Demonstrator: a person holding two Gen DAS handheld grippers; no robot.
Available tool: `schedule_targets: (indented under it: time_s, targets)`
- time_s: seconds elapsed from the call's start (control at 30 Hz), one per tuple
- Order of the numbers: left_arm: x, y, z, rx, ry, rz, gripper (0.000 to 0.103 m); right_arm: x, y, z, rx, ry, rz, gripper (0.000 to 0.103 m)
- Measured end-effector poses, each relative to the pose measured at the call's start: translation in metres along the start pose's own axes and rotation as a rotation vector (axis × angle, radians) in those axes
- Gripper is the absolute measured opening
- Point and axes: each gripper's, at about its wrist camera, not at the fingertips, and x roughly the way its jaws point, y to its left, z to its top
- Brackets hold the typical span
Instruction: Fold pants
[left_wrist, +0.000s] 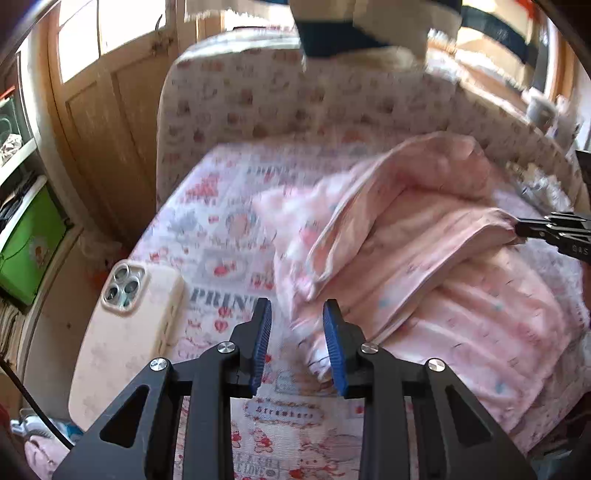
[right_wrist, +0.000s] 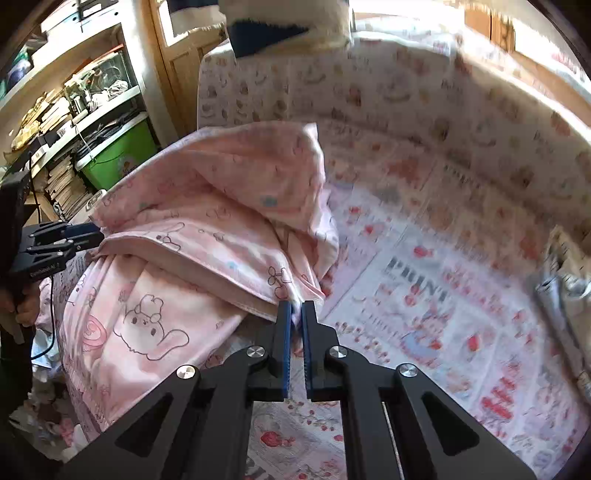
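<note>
Right tool (right_wrist: 296, 308) clamped on pants (right_wrist: 207, 236)

Pale pink bunny-print pants (right_wrist: 207, 229), strawberry-print bedsheet (left_wrist: 218, 236), cream phone case (left_wrist: 125, 339)

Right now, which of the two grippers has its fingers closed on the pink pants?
The right gripper: its fingers pinch an edge of the pink pants. The left gripper has its fingers spread apart, clamping nothing.

Bright window daylight, motion blur, fisheye edges — dark corners
</note>
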Motion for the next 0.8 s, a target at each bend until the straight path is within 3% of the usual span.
schedule_targets:
  time_s: [0.07, 0.1, 0.2, 0.4, 0.5, 0.53, 0.57, 0.6, 0.67, 0.8]
  targets:
    - [-0.011, -0.003, 0.006, 0.011, -0.047, -0.022, 0.030, -0.017, -0.005, 0.008, 0.034, -0.110, 0.022, 0.008]
    - [-0.013, -0.004, 0.010, 0.012, -0.062, -0.021, 0.031, -0.023, -0.009, 0.016, 0.073, -0.145, 0.026, 0.016]
    - [-0.011, -0.003, 0.024, -0.016, -0.071, -0.027, 0.033, -0.022, -0.016, 0.044, 0.156, -0.175, 0.029, 0.020]
    - [0.015, 0.001, 0.031, -0.030, -0.006, -0.070, 0.033, 0.020, -0.011, 0.096, 0.185, -0.078, -0.013, 0.022]
    - [0.025, 0.001, 0.028, -0.020, 0.018, -0.070, 0.033, 0.038, -0.006, 0.109, 0.168, -0.043, -0.087, 0.024]
    - [0.028, 0.000, 0.028, -0.015, 0.019, -0.055, 0.029, 0.045, -0.006, 0.110, 0.166, -0.022, -0.118, 0.024]
    - [0.029, 0.000, 0.028, -0.017, 0.014, -0.045, 0.011, 0.052, -0.006, 0.112, 0.170, 0.002, -0.139, 0.024]
    - [0.029, 0.001, 0.028, -0.022, 0.011, -0.039, 0.004, 0.057, -0.007, 0.111, 0.177, 0.014, -0.130, 0.019]
    - [0.024, 0.004, 0.028, -0.040, -0.004, -0.055, 0.003, 0.063, -0.006, 0.109, 0.165, 0.033, -0.124, 0.003]
    - [-0.001, 0.009, 0.028, -0.039, -0.093, -0.011, 0.003, 0.034, -0.003, 0.097, 0.137, -0.056, -0.138, 0.003]
